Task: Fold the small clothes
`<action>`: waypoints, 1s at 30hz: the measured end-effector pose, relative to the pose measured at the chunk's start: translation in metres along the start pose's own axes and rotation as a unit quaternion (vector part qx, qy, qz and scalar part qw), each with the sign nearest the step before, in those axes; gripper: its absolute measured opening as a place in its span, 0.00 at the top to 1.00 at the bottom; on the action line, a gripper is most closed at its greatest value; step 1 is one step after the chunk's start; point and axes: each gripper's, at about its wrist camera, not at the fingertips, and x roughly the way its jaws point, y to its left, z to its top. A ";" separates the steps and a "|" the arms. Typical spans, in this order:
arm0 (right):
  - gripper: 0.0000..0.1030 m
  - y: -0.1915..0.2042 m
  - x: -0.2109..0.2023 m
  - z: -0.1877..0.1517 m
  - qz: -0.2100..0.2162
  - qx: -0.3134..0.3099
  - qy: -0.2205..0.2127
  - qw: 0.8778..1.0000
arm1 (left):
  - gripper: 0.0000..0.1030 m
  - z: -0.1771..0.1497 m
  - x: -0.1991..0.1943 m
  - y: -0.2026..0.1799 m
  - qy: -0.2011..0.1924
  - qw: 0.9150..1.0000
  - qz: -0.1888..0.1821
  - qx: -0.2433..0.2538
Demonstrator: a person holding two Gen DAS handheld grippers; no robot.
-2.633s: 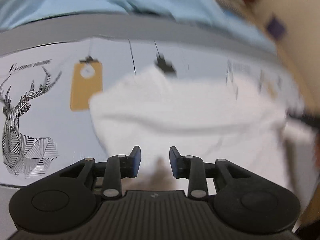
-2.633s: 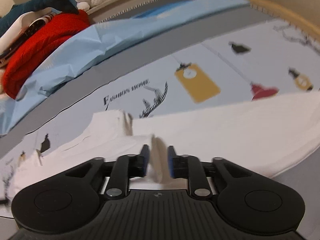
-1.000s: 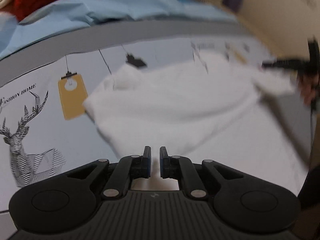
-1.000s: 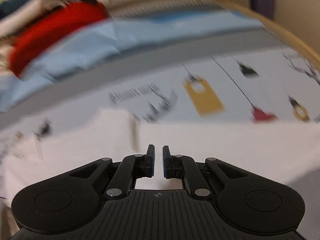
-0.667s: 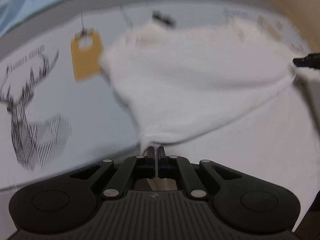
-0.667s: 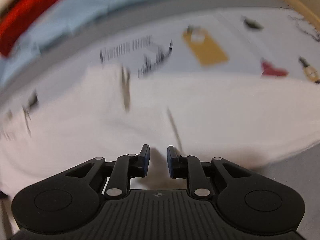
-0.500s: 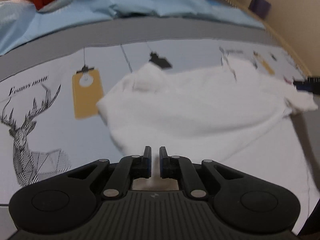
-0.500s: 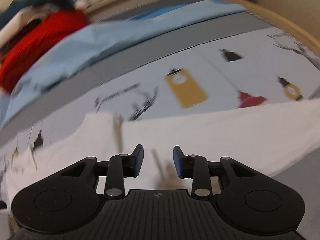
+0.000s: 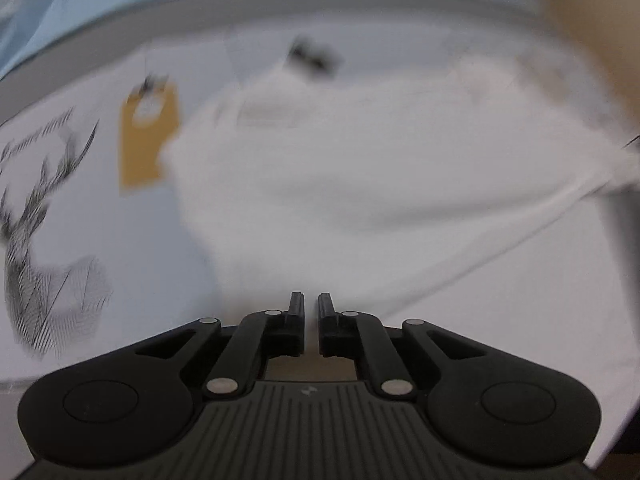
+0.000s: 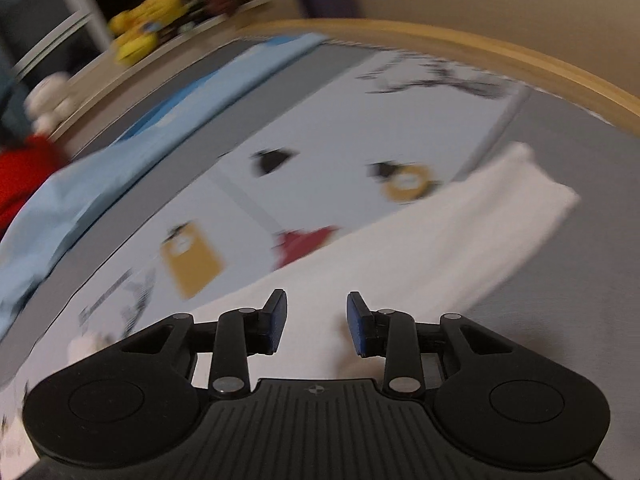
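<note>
The white garment (image 9: 360, 184) lies limp beside the mustard tag print (image 9: 148, 136) on the printed cloth, light and floppy, best pinched at a hem corner; left gripper (image 9: 311, 312) nearly shut and empty, right gripper (image 10: 316, 322) half open, empty.

Both views were taken in soft, even indoor light with no hard shadows and no glare on the printed tablecloth (image 9: 100, 208). Motion blur smeared nearly everything beyond the gripper bodies: the white garment (image 9: 380, 168) lost its folds and edges in the left view, and the cloth's printed motifs streaked diagonally in the right. The black gripper housings stayed sharp. Fisheye distortion bowed the wooden table edge (image 10: 500, 56) and darkened the corners.
</note>
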 end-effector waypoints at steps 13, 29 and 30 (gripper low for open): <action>0.62 -0.159 0.025 0.008 -0.100 0.247 -0.034 0.963 | 0.62 -0.010 -0.142 -0.095 -0.204 0.978 0.030 0.008; 0.97 -0.161 0.047 0.027 -0.069 0.209 -0.121 0.968 | 0.60 -0.021 -0.107 -0.104 -0.238 0.971 0.035 -0.019; 0.97 -0.152 0.042 0.031 -0.070 0.191 -0.135 0.970 | 0.60 -0.020 -0.106 -0.102 -0.236 0.971 0.037 -0.021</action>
